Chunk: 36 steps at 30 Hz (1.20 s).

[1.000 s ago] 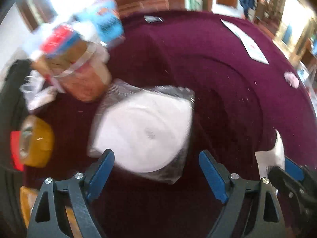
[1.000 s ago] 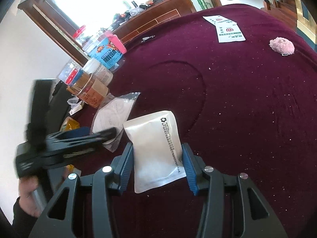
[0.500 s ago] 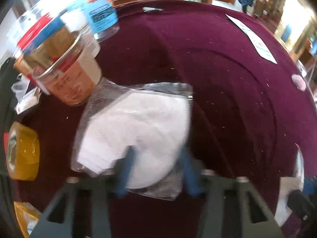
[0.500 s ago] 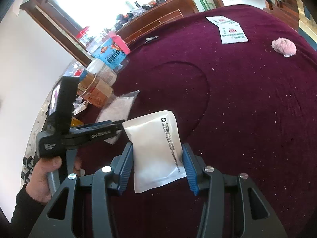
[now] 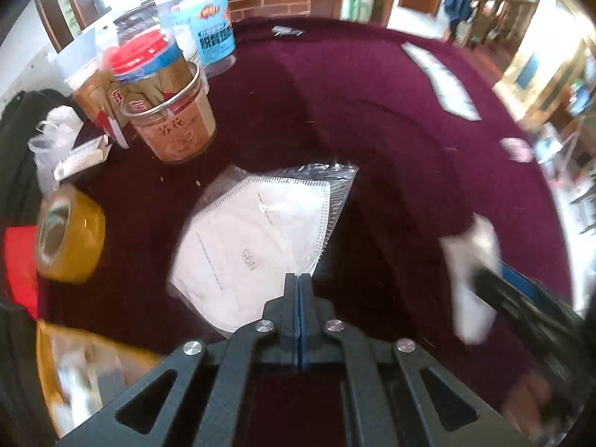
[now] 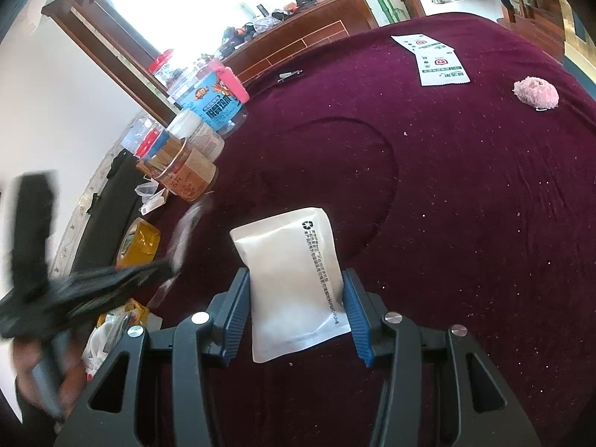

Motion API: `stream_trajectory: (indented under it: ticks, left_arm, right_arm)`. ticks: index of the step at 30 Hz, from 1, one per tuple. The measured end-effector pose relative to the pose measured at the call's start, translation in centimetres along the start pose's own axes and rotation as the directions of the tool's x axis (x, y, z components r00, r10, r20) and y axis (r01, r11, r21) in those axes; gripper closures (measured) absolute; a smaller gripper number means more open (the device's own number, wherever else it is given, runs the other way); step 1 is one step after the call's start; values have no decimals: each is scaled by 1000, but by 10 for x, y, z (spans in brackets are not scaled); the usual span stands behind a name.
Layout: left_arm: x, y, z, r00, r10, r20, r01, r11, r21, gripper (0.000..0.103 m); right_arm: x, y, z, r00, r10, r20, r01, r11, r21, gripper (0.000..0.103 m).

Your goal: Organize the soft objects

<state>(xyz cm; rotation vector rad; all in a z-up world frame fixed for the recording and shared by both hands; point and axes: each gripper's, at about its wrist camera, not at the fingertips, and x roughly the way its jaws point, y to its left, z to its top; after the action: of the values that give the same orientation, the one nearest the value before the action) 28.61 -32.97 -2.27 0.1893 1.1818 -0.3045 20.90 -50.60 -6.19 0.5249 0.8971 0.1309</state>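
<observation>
A white N95 mask in a clear plastic bag (image 5: 257, 238) lies on the maroon tablecloth (image 5: 372, 119). My left gripper (image 5: 299, 279) is shut on the near edge of that bag. In the right wrist view the bag (image 6: 186, 238) appears blurred and raised off the cloth at the tip of the left gripper. My right gripper (image 6: 296, 290) is shut on a white soft pouch (image 6: 294, 279) with black print and holds it upright. That pouch shows blurred in the left wrist view (image 5: 469, 272). A pink fluffy ball (image 6: 536, 93) lies far right on the cloth.
Jars stand at the left: an orange-labelled one (image 5: 175, 119), a blue-labelled one (image 6: 212, 100). A yellow tape roll (image 5: 69, 234) and a red object (image 5: 18, 260) sit beside them. White printed leaflets (image 6: 439, 59) lie at the back. A yellow packet (image 5: 82, 365) is near left.
My left gripper moved in on the mask bag and closed on its near edge, from wide open. The bag now lifts. The right gripper kept holding the pouch.
</observation>
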Motion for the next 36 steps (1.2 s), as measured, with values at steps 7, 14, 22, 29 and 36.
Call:
stream_trajectory:
  ticks: [7,14,22,29,36]
  left_arm:
    - [-52,-37,-84,976,-220,0,219,972,85,103]
    - [-63,-48,-114,958,-285,28,281,956,86,103]
    - [-54,-42,-127,963,-269,0,269,961,59,29]
    - [-23,-13,-95,982,-188,-15,187,981,-51,29]
    - [19,4,-71,986,-154,-62,147,983,-111,29]
  right_arm:
    - [0,-4,1,1000,-9,2,9,1000,18,56]
    - [-4,-8,2,1000,-3,16,3,999,33,56]
    - [-4,-10,2,1000,-3,21,2,999,40,56]
    - [-4,-3,2,996,82,-23,-82,997,2,56]
    - [28,19,-20,959,-27,-284,-30,980,-195,56]
